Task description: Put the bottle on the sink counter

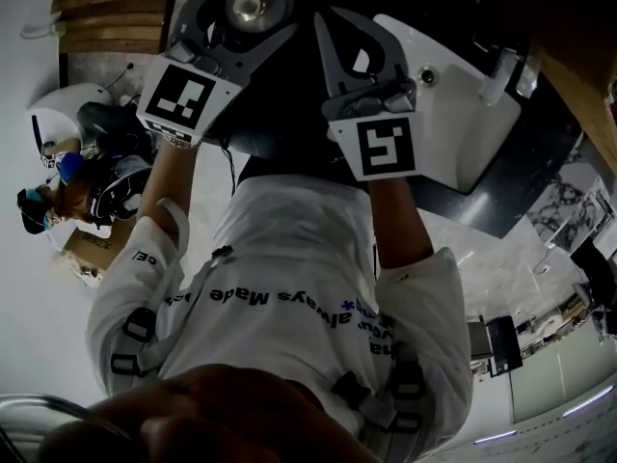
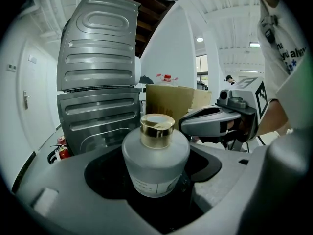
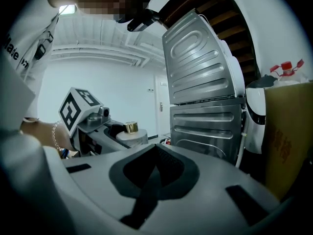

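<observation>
At the left, the left hand-held gripper [image 1: 246,22] is raised in front of the chest, its jaws closed on the frosted white bottle [image 2: 155,161]. The bottle is clamped low on its round body, so that the gold cap [image 2: 157,130] is left free above the jaws and the bottle is kept upright. It is carried in the air and rests on nothing. Behind it a ribbed metal panel [image 2: 98,72] and a cardboard box [image 2: 168,102] are seen, which suggests that the gripper is pointed away from the goal rather than at it. Just beside it, the right hand-held gripper [image 3: 155,153] is held at about the same height with its jaws shut together on nothing. It appears to be kept idle and out of the way, since one grip is judged enough for so small a bottle. Further right in the head view, the white sink basin [image 1: 463,114] is set into a dark desk [image 1: 511,191]. The bottle is well apart from that desk, so the carry is judged unfinished and the set-down not yet begun. A bare strip of desk beside the basin would be needed for it.
</observation>
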Action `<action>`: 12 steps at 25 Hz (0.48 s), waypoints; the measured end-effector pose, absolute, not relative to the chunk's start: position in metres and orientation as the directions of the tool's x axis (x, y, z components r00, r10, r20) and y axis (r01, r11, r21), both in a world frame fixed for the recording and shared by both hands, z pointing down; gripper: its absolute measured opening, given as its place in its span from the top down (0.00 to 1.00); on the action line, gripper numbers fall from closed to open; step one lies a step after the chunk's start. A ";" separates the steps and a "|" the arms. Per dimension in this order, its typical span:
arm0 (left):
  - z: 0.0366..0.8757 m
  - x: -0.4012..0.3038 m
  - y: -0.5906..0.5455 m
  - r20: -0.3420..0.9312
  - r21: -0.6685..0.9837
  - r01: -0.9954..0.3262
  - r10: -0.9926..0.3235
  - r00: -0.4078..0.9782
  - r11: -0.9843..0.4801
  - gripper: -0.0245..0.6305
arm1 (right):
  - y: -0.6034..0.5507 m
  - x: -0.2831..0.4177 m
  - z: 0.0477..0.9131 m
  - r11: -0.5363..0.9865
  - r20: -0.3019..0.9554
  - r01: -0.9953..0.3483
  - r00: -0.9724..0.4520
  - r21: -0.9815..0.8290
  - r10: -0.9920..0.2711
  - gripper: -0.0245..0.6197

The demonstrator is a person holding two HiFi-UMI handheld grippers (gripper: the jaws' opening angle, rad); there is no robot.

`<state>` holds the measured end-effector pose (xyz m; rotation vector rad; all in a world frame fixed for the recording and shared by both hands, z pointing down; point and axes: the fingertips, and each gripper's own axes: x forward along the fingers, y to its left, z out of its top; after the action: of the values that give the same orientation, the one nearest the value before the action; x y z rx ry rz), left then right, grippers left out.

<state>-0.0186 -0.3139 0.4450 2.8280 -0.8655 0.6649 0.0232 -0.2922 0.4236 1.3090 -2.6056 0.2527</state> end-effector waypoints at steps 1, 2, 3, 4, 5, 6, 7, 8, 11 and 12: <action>0.450 -0.021 -0.318 0.440 -0.022 -0.559 -0.510 0.739 -0.829 0.45 | -0.295 0.022 0.428 0.590 0.272 -0.806 -0.581 -0.057 -0.767 0.95; 0.455 -0.022 -0.322 0.442 -0.020 -0.563 -0.513 0.736 -0.826 0.45 | -0.298 0.021 0.433 0.590 0.279 -0.805 -0.581 -0.059 -0.765 0.95; 0.460 -0.024 -0.326 0.443 -0.019 -0.567 -0.515 0.734 -0.824 0.45 | -0.301 0.020 0.438 0.591 0.286 -0.804 -0.582 -0.061 -0.762 0.95; 0.464 -0.025 -0.330 0.445 -0.019 -0.569 -0.517 0.732 -0.822 0.45 | -0.304 0.019 0.444 0.592 0.295 -0.804 -0.582 -0.064 -0.758 0.95; 0.469 -0.025 -0.333 0.447 -0.017 -0.571 -0.517 0.730 -0.821 0.45 | -0.306 0.018 0.449 0.592 0.303 -0.803 -0.581 -0.067 -0.755 0.95; 0.474 -0.025 -0.337 0.449 -0.016 -0.572 -0.517 0.729 -0.820 0.45 | -0.309 0.018 0.454 0.591 0.309 -0.804 -0.580 -0.070 -0.753 0.95; 0.479 -0.025 -0.340 0.451 -0.014 -0.573 -0.517 0.728 -0.819 0.45 | -0.312 0.017 0.459 0.589 0.315 -0.805 -0.579 -0.072 -0.752 0.95; 0.484 -0.025 -0.344 0.453 -0.012 -0.574 -0.517 0.727 -0.818 0.45 | -0.315 0.017 0.464 0.587 0.322 -0.806 -0.577 -0.075 -0.751 0.95; 0.498 -0.027 -0.354 0.462 -0.012 -0.576 -0.515 0.722 -0.818 0.45 | -0.325 0.014 0.476 0.580 0.328 -0.810 -0.574 -0.089 -0.750 0.95; 0.503 -0.028 -0.357 0.466 -0.010 -0.576 -0.513 0.721 -0.818 0.45 | -0.327 0.013 0.479 0.578 0.329 -0.810 -0.574 -0.096 -0.750 0.95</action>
<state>-0.0277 -0.3569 0.5030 2.7871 -0.8869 0.6942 0.0125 -0.3267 0.4786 1.2915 -2.5588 0.3460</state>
